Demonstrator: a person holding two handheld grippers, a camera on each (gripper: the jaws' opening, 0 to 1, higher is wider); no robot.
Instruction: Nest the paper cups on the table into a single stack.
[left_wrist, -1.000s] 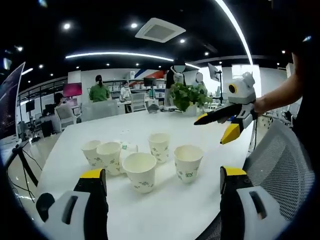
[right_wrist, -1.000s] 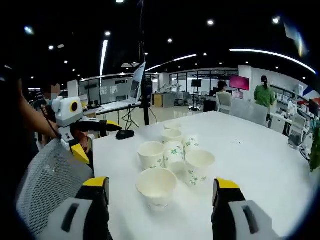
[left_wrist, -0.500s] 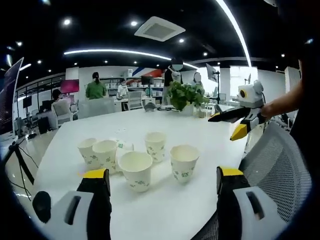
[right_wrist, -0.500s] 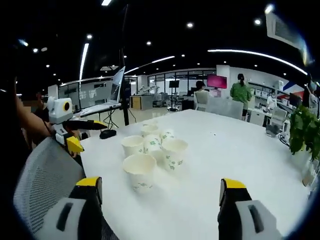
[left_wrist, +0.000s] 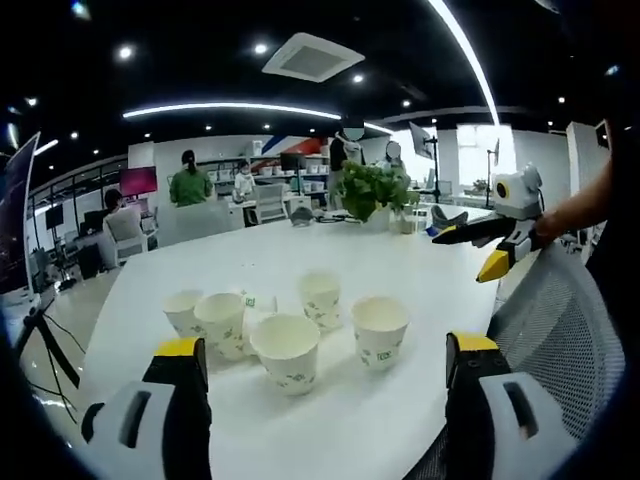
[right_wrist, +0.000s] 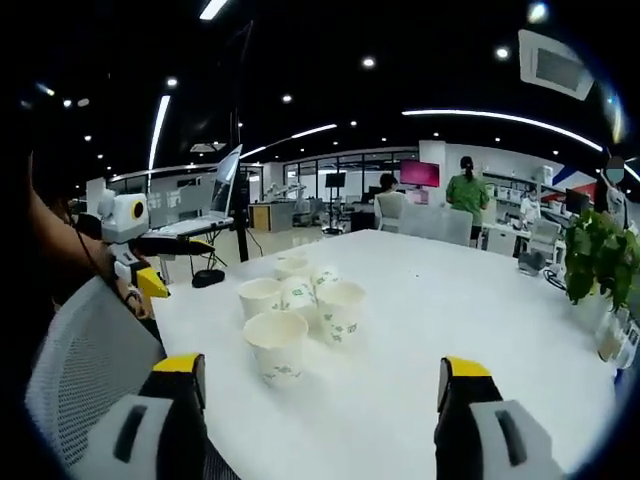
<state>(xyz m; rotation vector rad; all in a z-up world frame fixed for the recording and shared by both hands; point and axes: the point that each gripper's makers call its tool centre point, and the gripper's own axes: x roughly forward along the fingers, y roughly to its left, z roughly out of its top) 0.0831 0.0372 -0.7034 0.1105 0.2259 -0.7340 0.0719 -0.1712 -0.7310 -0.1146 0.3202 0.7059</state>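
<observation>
Paper cups (left_wrist: 287, 333) cluster beyond both hand-held grippers, seemingly untouched.

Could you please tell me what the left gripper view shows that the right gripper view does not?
The left gripper view adds the right gripper, open, held up at the right. The right gripper view adds the left gripper, open, above the mesh chair. Both share the cluster of paper cups standing unstacked on the white table, the potted plant and a person in green.
</observation>
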